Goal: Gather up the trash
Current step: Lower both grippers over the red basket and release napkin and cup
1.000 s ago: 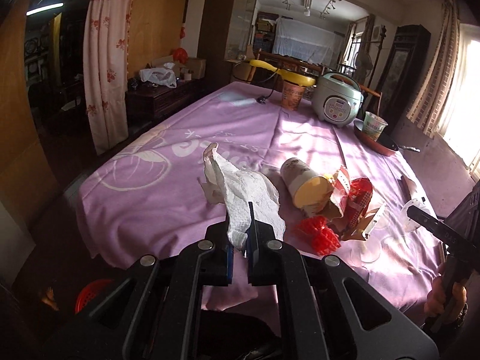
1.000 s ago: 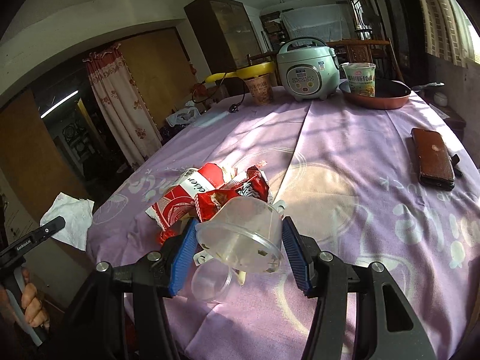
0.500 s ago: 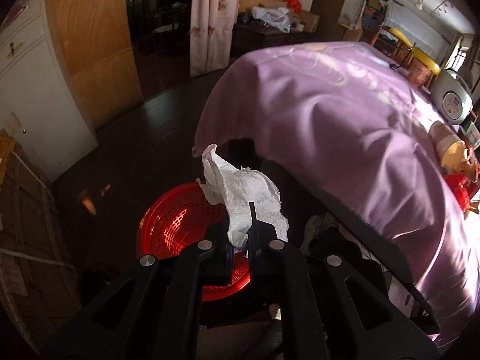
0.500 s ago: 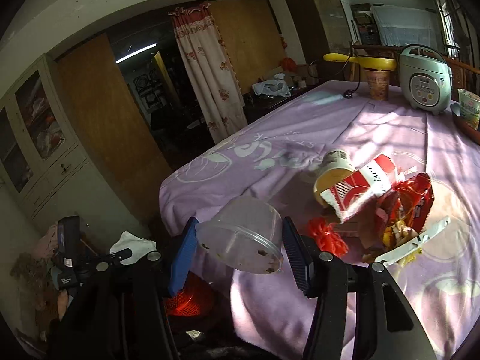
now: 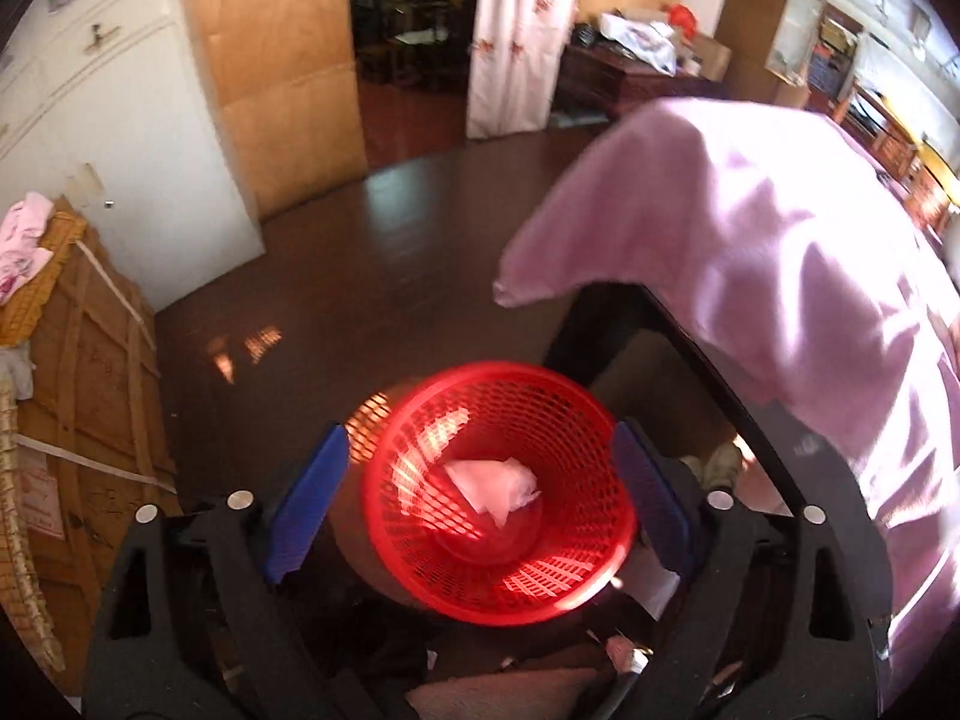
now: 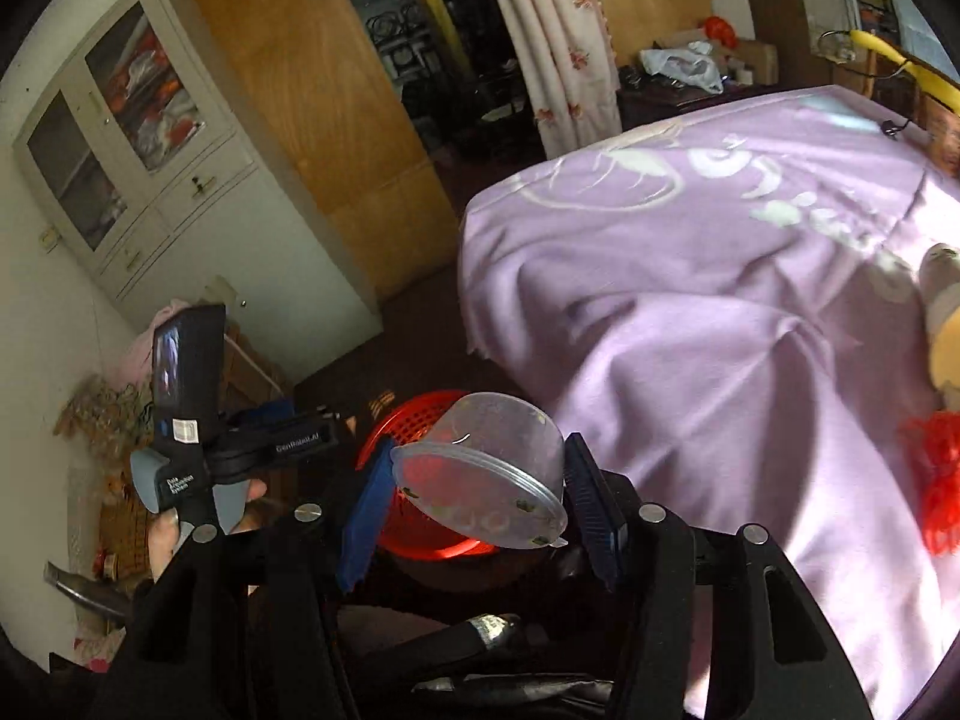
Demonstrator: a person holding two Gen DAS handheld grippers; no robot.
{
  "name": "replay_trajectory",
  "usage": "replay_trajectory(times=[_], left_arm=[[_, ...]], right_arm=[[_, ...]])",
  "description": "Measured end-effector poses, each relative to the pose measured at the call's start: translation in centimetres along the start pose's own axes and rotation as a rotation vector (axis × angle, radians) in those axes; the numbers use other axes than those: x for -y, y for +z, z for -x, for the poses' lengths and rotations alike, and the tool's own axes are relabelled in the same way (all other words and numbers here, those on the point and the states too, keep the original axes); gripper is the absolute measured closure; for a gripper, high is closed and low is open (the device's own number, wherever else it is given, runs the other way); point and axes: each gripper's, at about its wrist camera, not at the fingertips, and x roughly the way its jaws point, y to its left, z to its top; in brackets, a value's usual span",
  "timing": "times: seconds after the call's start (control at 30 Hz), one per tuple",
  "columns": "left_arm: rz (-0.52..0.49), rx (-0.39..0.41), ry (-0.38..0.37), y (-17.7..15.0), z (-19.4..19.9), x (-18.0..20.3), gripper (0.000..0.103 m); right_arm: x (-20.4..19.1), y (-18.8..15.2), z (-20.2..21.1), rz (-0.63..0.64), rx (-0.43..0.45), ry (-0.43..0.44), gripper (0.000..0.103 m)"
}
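A red mesh basket [image 5: 498,504] stands on the dark floor beside the table. A crumpled white tissue [image 5: 495,483] lies inside it. My left gripper [image 5: 480,492] is open and empty, right above the basket. My right gripper [image 6: 480,486] is shut on a clear plastic cup [image 6: 486,468], held on its side above the basket's rim [image 6: 414,414]. The left gripper's body [image 6: 240,444] shows to the left in the right wrist view. More trash, a paper cup [image 6: 945,306] and red wrappers [image 6: 936,480], lies on the table at the far right.
The table under a purple cloth [image 6: 720,300] fills the right side, its corner [image 5: 528,276] hanging near the basket. A white cabinet [image 6: 150,180] and a wooden crate [image 5: 78,408] stand to the left. Dark floor [image 5: 372,240] stretches toward a doorway with a curtain [image 5: 516,30].
My left gripper opened and dropped the tissue into the red basket. My right gripper carried the clear cup off the table to above the basket.
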Motion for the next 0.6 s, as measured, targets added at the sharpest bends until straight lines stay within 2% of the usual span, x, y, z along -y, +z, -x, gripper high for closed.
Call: replay_trajectory(times=[0.1, 0.23, 0.33, 0.43, 0.6], left_arm=[[0.015, 0.026, 0.056, 0.5, 0.2, -0.6, 0.013], [0.059, 0.029, 0.067, 1.4, 0.0, -2.8, 0.012], [0.092, 0.032, 0.079, 1.8, 0.3, -4.3, 0.012], [0.099, 0.041, 0.078, 2.1, 0.7, -5.0, 0.012], [0.074, 0.038, 0.06, 1.9, 0.6, -4.4, 0.012]], right_arm=[[-1.6, 0.3, -3.9, 0.038, -0.082, 0.027, 0.047], [-3.5, 0.8, -8.5, 0.089, -0.185, 0.08, 0.045], [-4.2, 1.6, -9.0, 0.094, -0.159, 0.07, 0.03], [-3.8, 1.8, -7.7, 0.078, -0.124, 0.071, 0.03], [-2.1, 1.3, -4.5, 0.067, -0.064, 0.013, 0.03]])
